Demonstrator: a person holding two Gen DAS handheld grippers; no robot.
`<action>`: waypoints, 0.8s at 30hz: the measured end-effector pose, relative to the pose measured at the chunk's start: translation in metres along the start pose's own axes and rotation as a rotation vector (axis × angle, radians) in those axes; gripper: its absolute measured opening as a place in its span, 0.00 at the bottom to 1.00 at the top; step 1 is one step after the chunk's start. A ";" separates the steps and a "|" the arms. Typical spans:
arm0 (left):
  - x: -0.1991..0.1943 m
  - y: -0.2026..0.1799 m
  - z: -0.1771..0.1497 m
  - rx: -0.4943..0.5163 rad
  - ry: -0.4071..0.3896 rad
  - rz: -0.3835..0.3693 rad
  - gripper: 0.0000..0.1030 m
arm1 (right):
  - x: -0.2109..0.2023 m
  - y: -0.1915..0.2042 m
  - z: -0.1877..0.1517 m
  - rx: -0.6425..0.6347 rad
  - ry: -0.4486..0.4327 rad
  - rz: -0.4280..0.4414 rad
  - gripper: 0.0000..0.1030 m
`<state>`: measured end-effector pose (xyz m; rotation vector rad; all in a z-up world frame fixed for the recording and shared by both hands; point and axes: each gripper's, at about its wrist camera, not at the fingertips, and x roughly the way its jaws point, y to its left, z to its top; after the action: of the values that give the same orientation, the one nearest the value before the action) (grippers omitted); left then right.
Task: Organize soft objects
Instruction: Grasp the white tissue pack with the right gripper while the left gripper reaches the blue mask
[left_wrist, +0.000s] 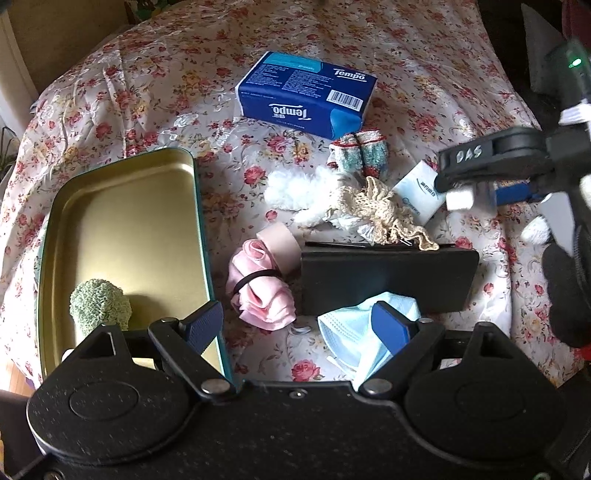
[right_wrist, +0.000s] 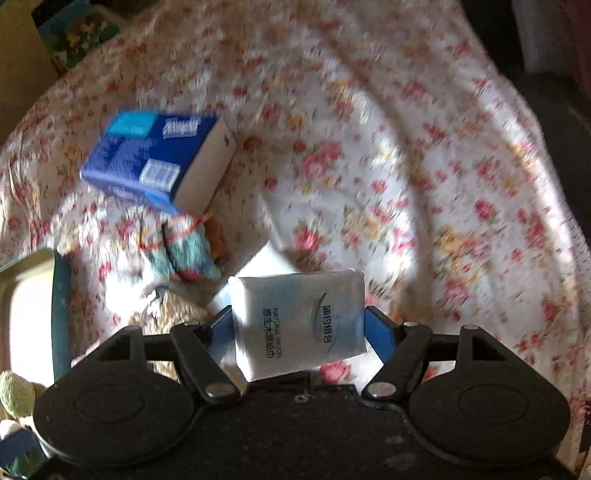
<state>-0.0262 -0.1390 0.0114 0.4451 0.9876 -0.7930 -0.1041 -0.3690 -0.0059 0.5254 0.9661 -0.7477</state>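
Note:
My right gripper (right_wrist: 298, 326) is shut on a small white tissue pack (right_wrist: 295, 317), its blue pads pressing both sides just above the floral bedspread. In the left wrist view that gripper (left_wrist: 480, 184) sits at the right edge with the same tissue pack (left_wrist: 417, 192) in it. My left gripper (left_wrist: 297, 325) is open with nothing held, hovering over a pink cloth roll (left_wrist: 258, 291) tied with a black band and a light blue face mask (left_wrist: 354, 332). A green knitted piece (left_wrist: 98, 302) lies in the gold tray (left_wrist: 122, 221).
A blue Tempo tissue box (left_wrist: 306, 92) lies further back, rolled striped socks (left_wrist: 360, 151) in front of it. A white fluffy piece (left_wrist: 299, 188) and beige crochet (left_wrist: 373, 206) sit mid-bed, a black flat case (left_wrist: 384, 277) beside the mask, a pink ring (left_wrist: 279, 243) near the cloth roll.

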 end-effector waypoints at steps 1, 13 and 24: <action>0.001 -0.001 0.000 0.000 0.004 -0.005 0.82 | -0.004 -0.002 0.001 0.007 -0.016 -0.003 0.71; 0.010 -0.002 0.007 -0.053 0.029 -0.035 0.82 | -0.020 -0.007 0.003 0.000 -0.100 -0.034 0.71; 0.027 -0.040 -0.006 0.069 0.067 -0.057 0.82 | -0.020 -0.007 0.003 -0.014 -0.097 0.011 0.71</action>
<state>-0.0513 -0.1710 -0.0145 0.5077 1.0406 -0.8704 -0.1150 -0.3689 0.0120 0.4780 0.8771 -0.7496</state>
